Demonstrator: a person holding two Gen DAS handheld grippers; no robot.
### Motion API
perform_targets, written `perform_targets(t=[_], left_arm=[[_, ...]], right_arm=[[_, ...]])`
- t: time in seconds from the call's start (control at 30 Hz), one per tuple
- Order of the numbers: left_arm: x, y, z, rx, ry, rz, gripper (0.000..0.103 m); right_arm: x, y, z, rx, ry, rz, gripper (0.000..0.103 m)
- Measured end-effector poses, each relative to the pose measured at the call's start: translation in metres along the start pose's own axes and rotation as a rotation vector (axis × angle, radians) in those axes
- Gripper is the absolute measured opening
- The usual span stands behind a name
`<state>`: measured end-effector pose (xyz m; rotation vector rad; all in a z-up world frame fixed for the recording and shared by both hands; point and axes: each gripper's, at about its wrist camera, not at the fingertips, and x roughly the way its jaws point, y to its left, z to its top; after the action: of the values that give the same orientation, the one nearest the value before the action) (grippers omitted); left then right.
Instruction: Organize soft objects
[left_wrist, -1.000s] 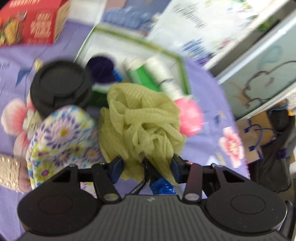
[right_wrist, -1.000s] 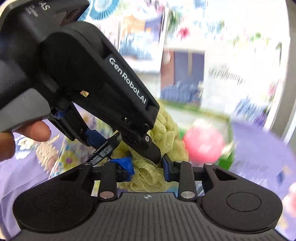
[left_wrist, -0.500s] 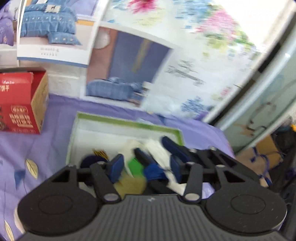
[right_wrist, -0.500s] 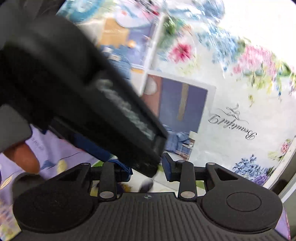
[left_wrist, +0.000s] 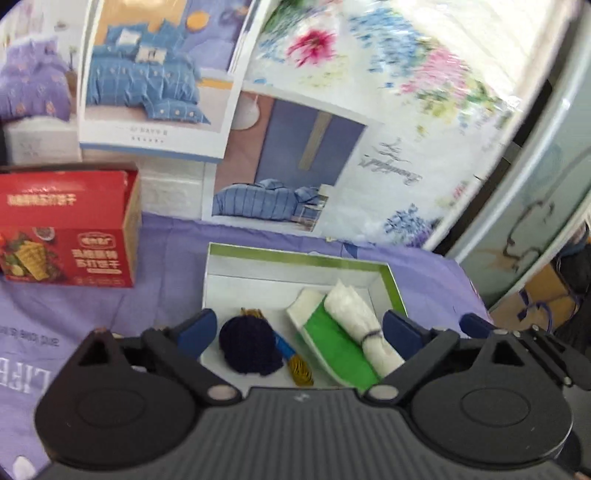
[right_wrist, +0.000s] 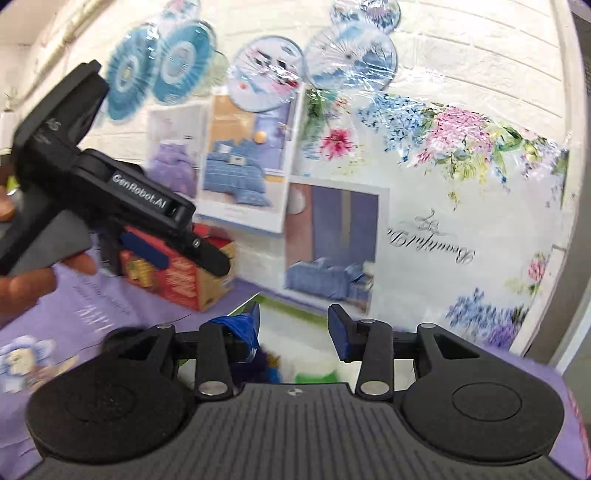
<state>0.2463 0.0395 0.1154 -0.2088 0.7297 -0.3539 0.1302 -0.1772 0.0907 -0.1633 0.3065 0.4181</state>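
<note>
both grippers are up off the purple cloth (left_wrist: 173, 258) and hold nothing. my left gripper (left_wrist: 300, 329) has its jaws spread wide, with only air and the view of the tray between the blue pads. my right gripper (right_wrist: 294, 325) is parted too, less widely; a scrap of blue tape hangs off its left finger, but nothing is pinched there. i hold both tilted up and back from the tray, which i judge is simply to clear the rim and look for the next soft thing.

white tray (left_wrist: 295, 258), green-edged, sits on the cloth just ahead of my left gripper. in it, at the near end: a dark blue yarn ball (left_wrist: 250, 346) on the left, a blue and gold cord (left_wrist: 295, 360) touching its right side, then a green and white pack (left_wrist: 325, 343) lying slantwise, with a white roll (left_wrist: 356, 319) resting on top of it. the far half of the tray is bare, so there is room for more.

red box (left_wrist: 70, 229) stands on the cloth to the left of the tray, well apart from it; i cannot see into it. in the right wrist view my left gripper (right_wrist: 173, 254) hangs in front of that box, a hand (right_wrist: 40, 273) on its grip.

no loose soft item shows outside the tray in either view, so i cannot tell what remains to sort.
</note>
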Motion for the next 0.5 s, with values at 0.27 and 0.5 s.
perform_targets(t=[0.27,0.5], left_arm=[[-0.043,-0.028,-0.083,0.122,0.076,-0.045,0.100],[0.012,-0.055,-0.078,0.040,0.234,-0.026,0.102]], right_arm=[[-0.023,0.044,-0.076,0.042,0.173,-0.017,0.029],[0.004,0.059,-0.099,0.121,0.234,-0.078,0.033]])
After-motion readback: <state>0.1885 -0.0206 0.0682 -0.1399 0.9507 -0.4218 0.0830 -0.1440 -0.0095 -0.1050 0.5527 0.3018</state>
